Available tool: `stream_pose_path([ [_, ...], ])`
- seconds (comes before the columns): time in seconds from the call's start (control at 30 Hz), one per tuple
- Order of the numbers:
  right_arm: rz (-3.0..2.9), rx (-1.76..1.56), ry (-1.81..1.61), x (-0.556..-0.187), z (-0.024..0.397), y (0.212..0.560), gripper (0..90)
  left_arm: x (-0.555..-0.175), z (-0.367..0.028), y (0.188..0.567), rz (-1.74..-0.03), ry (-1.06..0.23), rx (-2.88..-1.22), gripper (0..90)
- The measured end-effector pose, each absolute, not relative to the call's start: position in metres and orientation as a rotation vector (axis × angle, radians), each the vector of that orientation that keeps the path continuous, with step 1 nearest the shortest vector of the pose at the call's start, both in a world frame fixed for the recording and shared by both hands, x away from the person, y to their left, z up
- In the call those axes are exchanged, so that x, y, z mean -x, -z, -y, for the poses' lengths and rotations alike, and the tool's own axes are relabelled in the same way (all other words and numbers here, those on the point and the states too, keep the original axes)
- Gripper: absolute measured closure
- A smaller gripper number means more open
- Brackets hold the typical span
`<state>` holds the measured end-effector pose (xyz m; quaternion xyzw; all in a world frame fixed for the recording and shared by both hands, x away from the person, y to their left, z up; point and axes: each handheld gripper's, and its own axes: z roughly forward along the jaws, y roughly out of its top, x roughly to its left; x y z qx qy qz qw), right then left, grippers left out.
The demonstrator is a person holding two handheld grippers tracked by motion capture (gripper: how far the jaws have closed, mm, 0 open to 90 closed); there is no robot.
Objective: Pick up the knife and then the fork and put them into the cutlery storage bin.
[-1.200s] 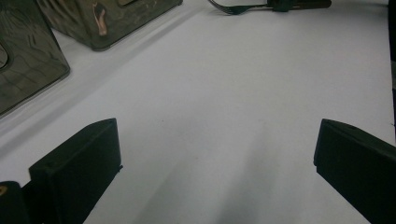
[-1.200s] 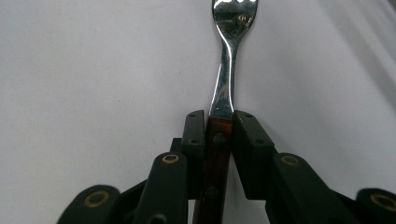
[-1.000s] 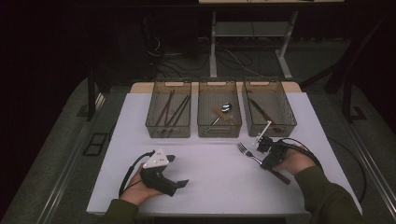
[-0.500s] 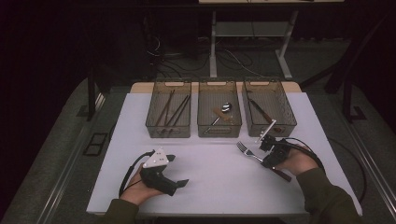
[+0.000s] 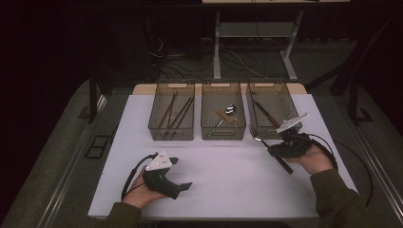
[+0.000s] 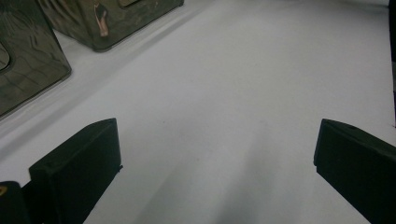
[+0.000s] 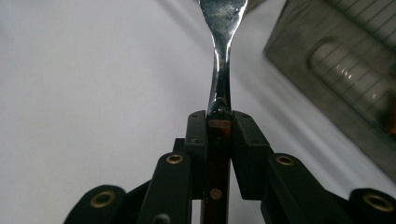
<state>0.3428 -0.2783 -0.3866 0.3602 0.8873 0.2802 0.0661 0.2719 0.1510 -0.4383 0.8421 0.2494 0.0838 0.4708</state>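
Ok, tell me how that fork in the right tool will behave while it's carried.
The fork looks rigid: its metal neck stands straight out, no sag. The right tool clamps its flat wooden handle, so it probably won't roll. The long overhang might let it pivot if bumped on the bin.

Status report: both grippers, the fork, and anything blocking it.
Right gripper clamped on fork at its wooden handle, near right-hand basket. Left gripper open, nothing between jaws, low over white table. Nothing blocking that basket.

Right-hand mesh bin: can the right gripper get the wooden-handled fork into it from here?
Probably yes. The right gripper, clamped on the wooden-handled fork, sits just in front of the right-hand mesh bin, whose top is open; nothing stands between.
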Motion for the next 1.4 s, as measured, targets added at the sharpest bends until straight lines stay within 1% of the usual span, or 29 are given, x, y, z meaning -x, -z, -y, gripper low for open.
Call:
stream_pose_path([
  [0.33,-2.497,-1.099,-1.053,-0.352,0.292,0.361,77.0,-0.271,-0.152,0.438,-0.613,-0.206,-2.060,0.0],
  [0.63,-2.306,-1.172,-1.214,-0.374,0.305,0.342,77.0,-0.271,-0.151,0.438,-0.612,-0.204,-2.060,0.0],
  [0.87,-2.172,-1.216,-1.235,-0.395,0.315,0.331,77.0,-0.271,-0.151,0.438,-0.609,-0.202,-2.061,0.0],
  [1.13,-2.046,-1.308,-1.194,-0.424,0.329,0.336,77.0,-0.271,-0.151,0.438,-0.609,-0.197,-2.058,0.0],
  [1.4,-2.049,-1.413,-1.068,-0.445,0.337,0.365,77.0,-0.271,-0.151,0.438,-0.609,-0.195,-2.057,0.0],
])
